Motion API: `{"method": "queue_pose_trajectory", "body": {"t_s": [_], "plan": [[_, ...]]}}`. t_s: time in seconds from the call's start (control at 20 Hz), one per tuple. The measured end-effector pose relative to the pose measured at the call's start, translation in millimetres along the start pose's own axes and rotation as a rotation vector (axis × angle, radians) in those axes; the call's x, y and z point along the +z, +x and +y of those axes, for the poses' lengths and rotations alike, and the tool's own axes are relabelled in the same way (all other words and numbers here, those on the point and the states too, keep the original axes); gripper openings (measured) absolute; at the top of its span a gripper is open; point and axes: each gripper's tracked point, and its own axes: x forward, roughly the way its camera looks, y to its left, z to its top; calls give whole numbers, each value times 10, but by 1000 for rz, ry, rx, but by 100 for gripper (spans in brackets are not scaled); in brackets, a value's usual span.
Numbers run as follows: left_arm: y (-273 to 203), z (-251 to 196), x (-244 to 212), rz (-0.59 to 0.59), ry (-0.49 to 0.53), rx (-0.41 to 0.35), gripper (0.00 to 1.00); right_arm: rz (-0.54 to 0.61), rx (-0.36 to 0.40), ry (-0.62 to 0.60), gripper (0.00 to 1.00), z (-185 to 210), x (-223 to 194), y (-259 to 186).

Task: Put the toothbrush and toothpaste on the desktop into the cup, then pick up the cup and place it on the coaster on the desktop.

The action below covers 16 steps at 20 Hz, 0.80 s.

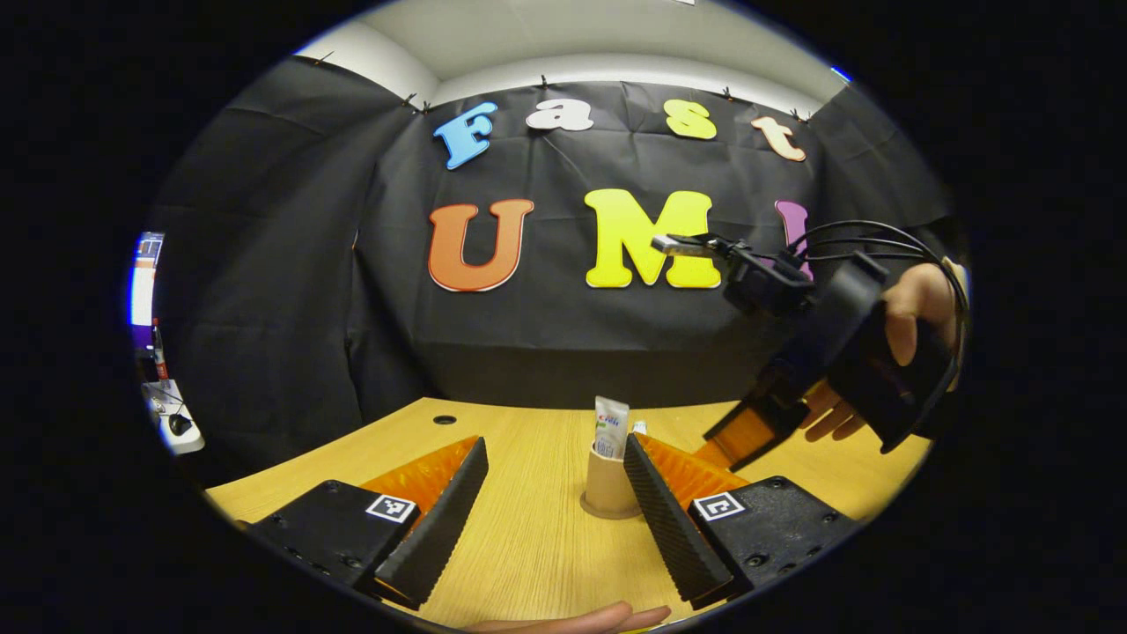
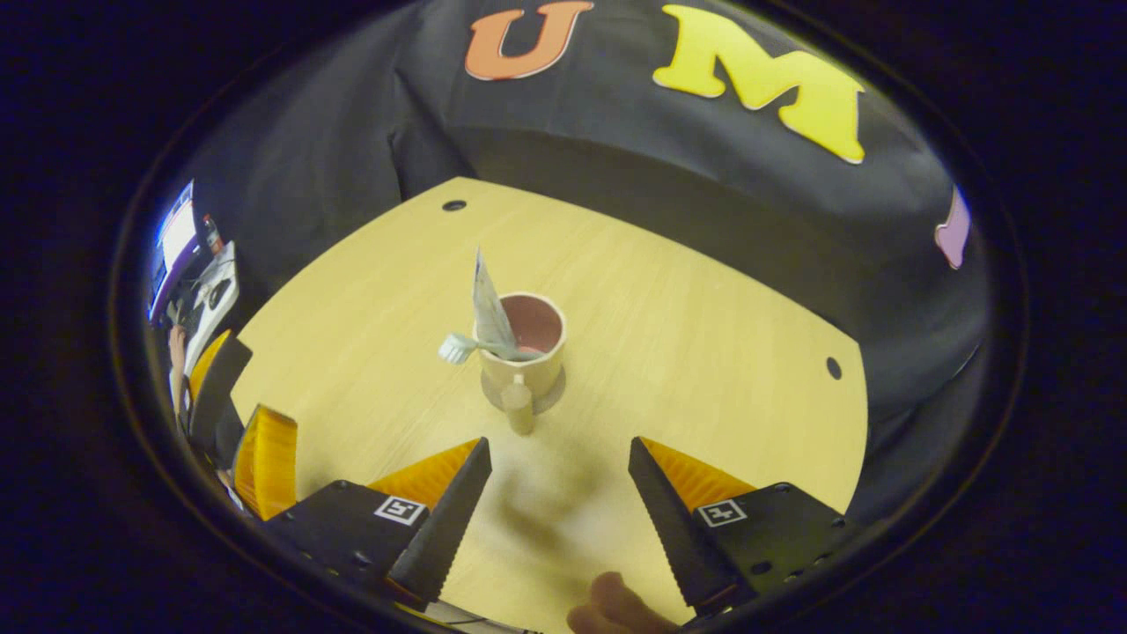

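1. Already standing in the beige ceramic cup with a handle (image 2: 521,352): the white flattened toothpaste tube (image 2: 489,310), upright against the rim, and the pale toothbrush (image 2: 458,349), head leaning out over the cup's left edge in the right gripper view.
2. Resting under the cup, a round brownish disc, judged to be the coaster (image 2: 548,401); seen again as a flat ring at the cup's foot in the left gripper view (image 1: 607,509). Cup base touching it, as far as the views tell.
3. Left gripper (image 1: 555,519): jaws spread wide, holding nothing, low over the light wooden desktop (image 1: 528,546), cup (image 1: 607,482) standing between and beyond the fingers, tube top (image 1: 611,426) poking out.
4. Right gripper (image 2: 559,519): jaws spread wide too, holding nothing, raised above the desktop (image 2: 704,335) and looking down on the cup from near. Seen also from the left gripper view, held by a hand (image 1: 916,321) off to the right, well clear of the cup.
5. Judged stage: both items lying in the cup and the cup sitting on the coaster, as the task sentence asks; nothing visibly left, beyond drawing both claws away. Whether the cup sits centred on the disc, hard to tell.
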Motion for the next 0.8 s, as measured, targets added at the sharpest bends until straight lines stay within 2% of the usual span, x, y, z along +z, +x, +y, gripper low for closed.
{"method": "queue_pose_trajectory", "body": {"t_s": [0.1,0.25,0.35,0.5,0.75,0.8], "plan": [[14,-149,187,-11,-22,-24,98,-92,-17,35,99,-205,25,-406],[32,-438,521,-17,-50,-68,98,-223,-64,104,95,-599,121,-1129],[11,-658,794,-36,-80,-105,98,-310,-92,138,98,-891,180,-1623],[-28,-965,1197,-82,-86,-116,98,-433,-136,197,95,-1306,153,-2231],[-128,-1787,1521,-121,-70,-148,97,-532,-197,267,97,-2109,-344,-2683],[-133,-1996,1492,-116,-68,-159,88,-543,-213,279,95,-2297,-445,-2695]]}}
